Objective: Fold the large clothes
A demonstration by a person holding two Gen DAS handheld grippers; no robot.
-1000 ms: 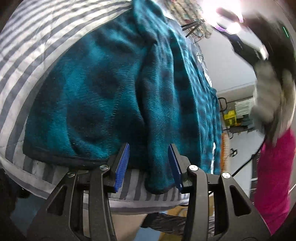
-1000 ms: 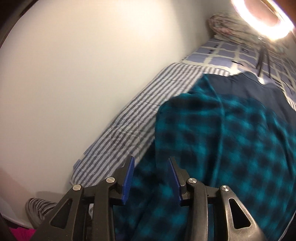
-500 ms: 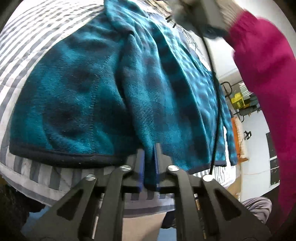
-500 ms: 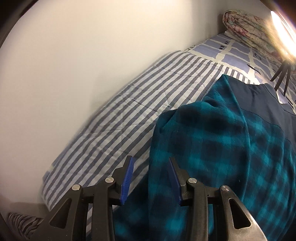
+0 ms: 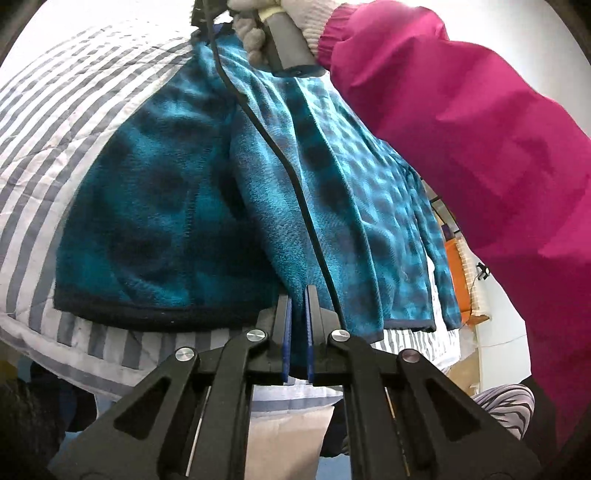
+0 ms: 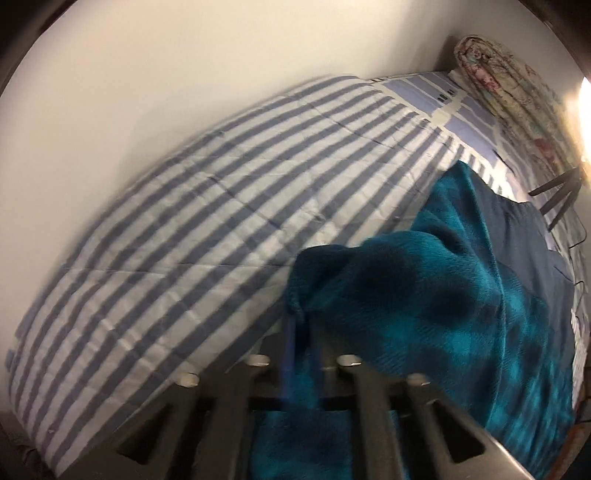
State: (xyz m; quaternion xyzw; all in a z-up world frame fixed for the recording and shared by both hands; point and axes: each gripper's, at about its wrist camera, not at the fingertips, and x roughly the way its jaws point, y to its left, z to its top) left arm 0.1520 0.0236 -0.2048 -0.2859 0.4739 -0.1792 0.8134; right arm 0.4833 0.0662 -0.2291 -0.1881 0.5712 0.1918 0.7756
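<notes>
A teal and dark plaid fleece garment [image 5: 177,206] lies spread on a striped bed cover [image 5: 55,122]. My left gripper [image 5: 297,295] is shut on a fold of the fleece near its dark bottom hem. In the right wrist view my right gripper [image 6: 301,325] is shut on a bunched edge of the same fleece [image 6: 424,295], which drapes over its fingers. The right gripper's handle, held by a gloved hand [image 5: 255,29] with a pink sleeve [image 5: 461,129], shows at the top of the left wrist view.
A white wall [image 6: 147,92] runs along the far side of the striped cover [image 6: 184,229]. A rolled floral quilt [image 6: 506,77] lies at the bed's head beside a checked sheet [image 6: 443,96]. A black cable [image 5: 291,173] crosses the fleece. A tripod leg [image 6: 554,192] stands on the bed.
Both grippers have closed on the fleece: the left first, then the right. The right arm has reached across over the garment to its far edge.
</notes>
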